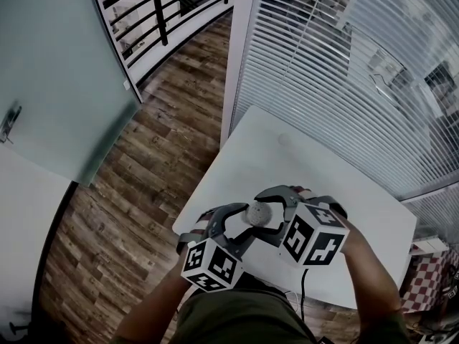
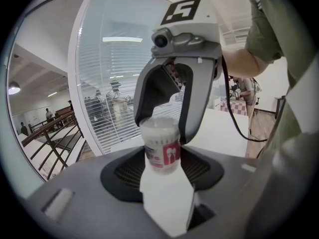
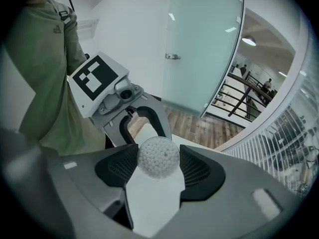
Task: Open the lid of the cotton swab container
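Left tongs [image 1: 240,221] clamp the cotton swab container [image 2: 160,146] above the tabletop [image 1: 344,192] while right tongs [image 1: 271,208] — spread wide, gripping nothing — straddle its still-closed lid [image 3: 158,157], which likely needs a firm pinch and pull next.

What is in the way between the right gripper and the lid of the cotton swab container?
Nothing that shows. The right gripper has its jaws on either side of the lid, though I can't tell if they press it. The left gripper holds the cotton swab container above the table.
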A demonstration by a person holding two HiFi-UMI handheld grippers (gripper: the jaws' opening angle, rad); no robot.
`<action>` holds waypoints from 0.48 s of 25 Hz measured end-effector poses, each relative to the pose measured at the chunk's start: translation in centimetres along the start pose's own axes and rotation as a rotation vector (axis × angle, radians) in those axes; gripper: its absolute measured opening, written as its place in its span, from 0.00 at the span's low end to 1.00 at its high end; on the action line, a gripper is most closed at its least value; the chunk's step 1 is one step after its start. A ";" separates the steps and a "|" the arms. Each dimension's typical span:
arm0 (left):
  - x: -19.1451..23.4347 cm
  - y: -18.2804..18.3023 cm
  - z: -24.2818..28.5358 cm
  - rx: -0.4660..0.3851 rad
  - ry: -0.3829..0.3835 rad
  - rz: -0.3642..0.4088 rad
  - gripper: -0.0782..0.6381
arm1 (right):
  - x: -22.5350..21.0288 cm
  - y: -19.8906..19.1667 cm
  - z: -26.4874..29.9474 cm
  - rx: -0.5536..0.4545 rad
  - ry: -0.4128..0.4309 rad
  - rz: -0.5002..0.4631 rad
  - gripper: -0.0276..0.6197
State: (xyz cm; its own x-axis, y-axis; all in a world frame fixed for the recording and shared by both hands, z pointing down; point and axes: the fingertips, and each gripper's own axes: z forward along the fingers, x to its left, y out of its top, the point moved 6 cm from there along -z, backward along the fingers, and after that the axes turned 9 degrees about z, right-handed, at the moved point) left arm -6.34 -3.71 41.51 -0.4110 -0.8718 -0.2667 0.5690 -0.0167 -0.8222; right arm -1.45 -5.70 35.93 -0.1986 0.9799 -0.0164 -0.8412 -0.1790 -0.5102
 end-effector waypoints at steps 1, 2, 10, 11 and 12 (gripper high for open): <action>0.0 0.0 0.0 -0.001 0.000 0.001 0.43 | 0.0 0.0 0.0 -0.004 -0.001 0.001 0.45; 0.1 -0.1 0.0 -0.002 0.000 0.002 0.43 | -0.1 0.0 0.0 -0.008 -0.001 0.002 0.45; 0.4 0.1 0.1 -0.017 -0.007 -0.007 0.43 | -0.5 0.0 -0.5 -0.058 0.012 0.016 0.45; 0.4 0.1 0.2 -0.020 -0.010 -0.011 0.43 | -0.5 -0.1 -0.5 -0.066 0.014 0.022 0.44; 0.4 0.1 0.2 -0.023 -0.013 -0.015 0.43 | -0.6 -0.1 -0.6 -0.077 0.016 0.029 0.44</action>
State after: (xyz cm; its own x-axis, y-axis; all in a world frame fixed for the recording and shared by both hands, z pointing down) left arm -6.32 -4.17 41.42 -0.4102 -0.8777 -0.2478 0.5465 -0.0191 -0.8372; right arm -0.94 -6.19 35.47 -0.2139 0.9758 -0.0459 -0.7940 -0.2010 -0.5737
